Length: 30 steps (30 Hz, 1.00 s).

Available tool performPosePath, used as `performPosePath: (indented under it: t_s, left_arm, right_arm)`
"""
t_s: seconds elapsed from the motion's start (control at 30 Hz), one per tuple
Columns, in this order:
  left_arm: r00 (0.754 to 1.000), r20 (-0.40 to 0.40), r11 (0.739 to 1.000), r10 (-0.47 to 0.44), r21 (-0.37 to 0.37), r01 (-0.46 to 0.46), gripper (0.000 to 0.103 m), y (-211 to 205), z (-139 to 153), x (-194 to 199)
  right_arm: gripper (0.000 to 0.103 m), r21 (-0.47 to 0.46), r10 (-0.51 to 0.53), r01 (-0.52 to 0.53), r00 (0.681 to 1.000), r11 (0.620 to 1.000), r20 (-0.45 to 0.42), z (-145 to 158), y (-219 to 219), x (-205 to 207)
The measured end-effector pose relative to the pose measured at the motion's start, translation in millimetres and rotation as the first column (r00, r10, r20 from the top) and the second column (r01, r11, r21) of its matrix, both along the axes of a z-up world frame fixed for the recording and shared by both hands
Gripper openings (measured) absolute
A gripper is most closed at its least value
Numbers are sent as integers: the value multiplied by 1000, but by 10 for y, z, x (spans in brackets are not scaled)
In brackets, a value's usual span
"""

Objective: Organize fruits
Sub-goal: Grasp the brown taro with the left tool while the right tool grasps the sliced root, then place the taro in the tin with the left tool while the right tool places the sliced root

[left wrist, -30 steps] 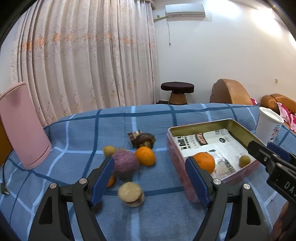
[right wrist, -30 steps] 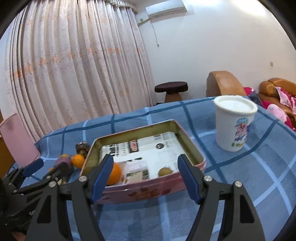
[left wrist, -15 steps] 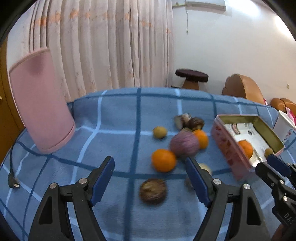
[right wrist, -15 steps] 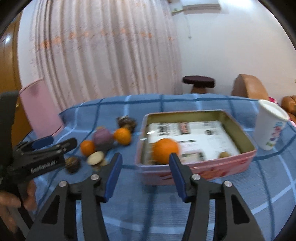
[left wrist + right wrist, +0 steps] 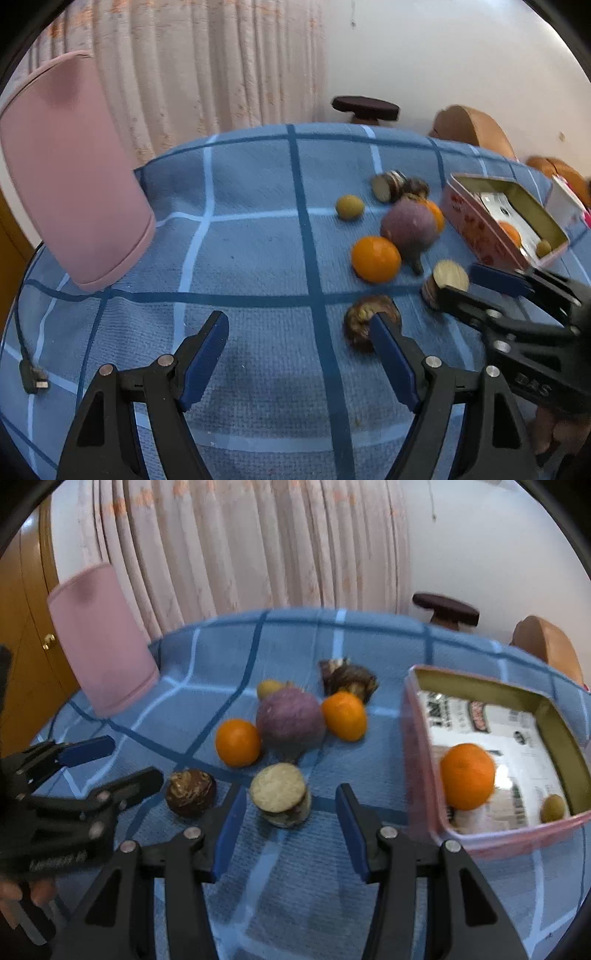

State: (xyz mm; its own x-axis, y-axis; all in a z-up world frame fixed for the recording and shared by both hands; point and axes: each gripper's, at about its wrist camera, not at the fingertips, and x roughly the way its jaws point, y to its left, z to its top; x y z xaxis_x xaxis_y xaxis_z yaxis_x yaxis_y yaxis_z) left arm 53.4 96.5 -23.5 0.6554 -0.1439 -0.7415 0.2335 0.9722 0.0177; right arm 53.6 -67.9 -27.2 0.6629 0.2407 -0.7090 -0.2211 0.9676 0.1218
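Observation:
Loose fruits lie on the blue checked cloth: two oranges (image 5: 238,742) (image 5: 344,716), a purple round fruit (image 5: 290,718), a small yellow fruit (image 5: 349,207), a brown round fruit (image 5: 191,792) and a cut pale-topped piece (image 5: 280,799). A pink tin (image 5: 421,746) at the right holds an orange (image 5: 467,776) and a small yellow-green fruit (image 5: 553,808). My right gripper (image 5: 290,812) is open, its jaws on either side of the cut piece, just short of it. My left gripper (image 5: 299,339) is open and empty over bare cloth, its right finger beside the brown fruit (image 5: 364,319).
A pink upright container (image 5: 70,173) stands at the left. A white cup (image 5: 565,201) stands behind the tin. A dark husky lump (image 5: 349,679) and another cut piece (image 5: 386,186) lie behind the fruits. A cable plug (image 5: 33,380) lies at the cloth's left edge.
Both grippers have swung left, away from the tin and toward the loose fruits. The right gripper now frames the cut piece; the left one is lower, by the brown fruit.

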Motion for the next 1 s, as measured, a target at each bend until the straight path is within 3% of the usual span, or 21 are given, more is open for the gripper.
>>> performPosePath:
  t_s: [0.03, 0.1, 0.13, 0.3, 0.43, 0.57, 0.67, 0.7, 0.73, 1.0]
  left_arm:
    - [1000, -4, 1000, -16, -1, 16, 80, -19, -6, -5]
    - [999, -6, 999, -37, 1, 37, 80, -63, 0, -8]
    - [998, -6, 998, -55, 6, 55, 80, -102, -5, -17]
    - [995, -8, 995, -103, -3, 103, 80, -226, -17, -26]
    - [996, 9, 996, -86, 24, 86, 80, -340, -52, 40]
    - [997, -26, 997, -76, 32, 77, 80, -424, -131, 107]
    - [997, -35, 996, -72, 55, 74, 67, -478, -197, 127]
    - [996, -31, 996, -80, 48, 81, 53, -487, -188, 126]
    - [995, -32, 995, -91, 34, 92, 45, -489, -185, 126]
    - [1000, 13, 1000, -24, 3, 24, 41, -388, -128, 95]
  right_arm:
    - [53, 5, 10, -10, 1000, 1000, -20, -25, 8, 28]
    - [39, 12, 26, -25, 998, 1000, -64, -90, 23, 88]
    - [38, 5, 24, -24, 997, 1000, -76, -111, 27, 105]
    - [37, 13, 10, -10, 1000, 1000, -23, -57, -36, 3]
    - [37, 34, -37, 35, 997, 999, 67, 86, -201, -155]
    - [37, 79, -63, 57, 995, 995, 79, 115, -303, -151]
    - [37, 76, -61, 56, 996, 996, 64, 75, -281, -142]
    - [37, 78, -59, 54, 996, 995, 61, 71, -273, -137]
    - [37, 80, -57, 52, 996, 995, 64, 81, -265, -140]
    - [37, 78, -77, 67, 988, 995, 132, 204, -323, -258]
